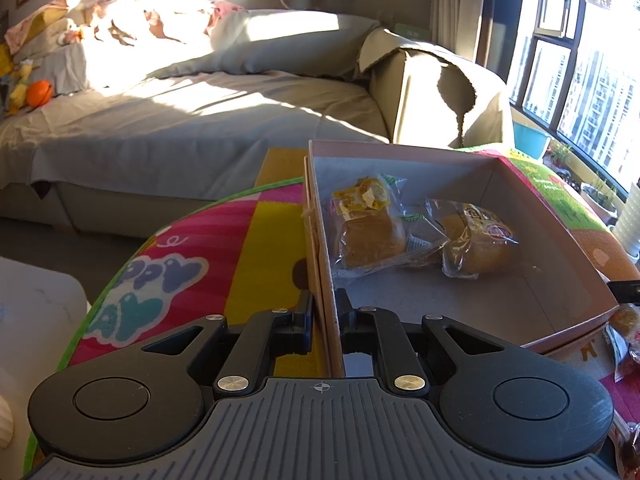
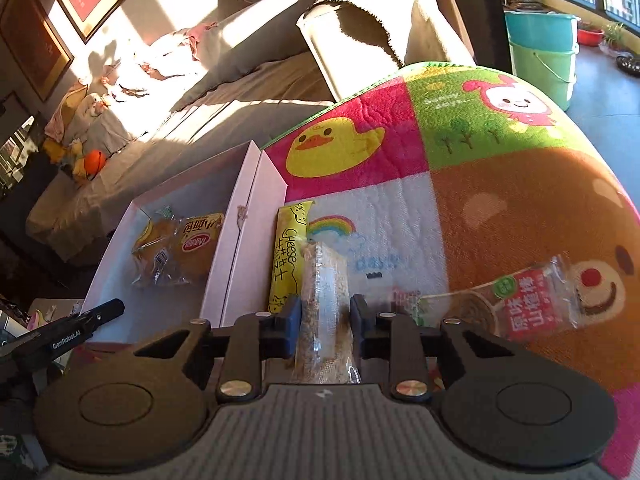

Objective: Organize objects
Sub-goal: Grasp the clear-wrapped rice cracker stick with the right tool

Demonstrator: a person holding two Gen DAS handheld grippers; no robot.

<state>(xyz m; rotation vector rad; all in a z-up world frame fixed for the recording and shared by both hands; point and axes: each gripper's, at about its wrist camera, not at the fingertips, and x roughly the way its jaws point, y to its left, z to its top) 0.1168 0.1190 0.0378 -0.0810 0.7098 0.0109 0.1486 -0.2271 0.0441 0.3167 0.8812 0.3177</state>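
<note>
A pink cardboard box (image 1: 400,148) lies open on a colourful cartoon mat (image 1: 240,240). Inside it are two wrapped buns (image 1: 370,236) (image 1: 476,248). My left gripper (image 1: 326,312) is shut on the box's near left wall, one finger on each side. In the right wrist view the box (image 2: 236,220) sits to the left and a yellow cheese stick packet (image 2: 288,252) lies beside it. My right gripper (image 2: 326,316) is shut on a brown grain bar (image 2: 324,280) in a clear wrapper. A red-and-white snack packet (image 2: 532,300) rests on the mat to the right.
A grey-covered sofa (image 1: 200,100) stands behind the mat. Stacked blue and green buckets (image 2: 540,52) are by the window at the far right. An orange ball (image 1: 39,92) lies on the sofa's left end. More small packets (image 1: 626,320) sit right of the box.
</note>
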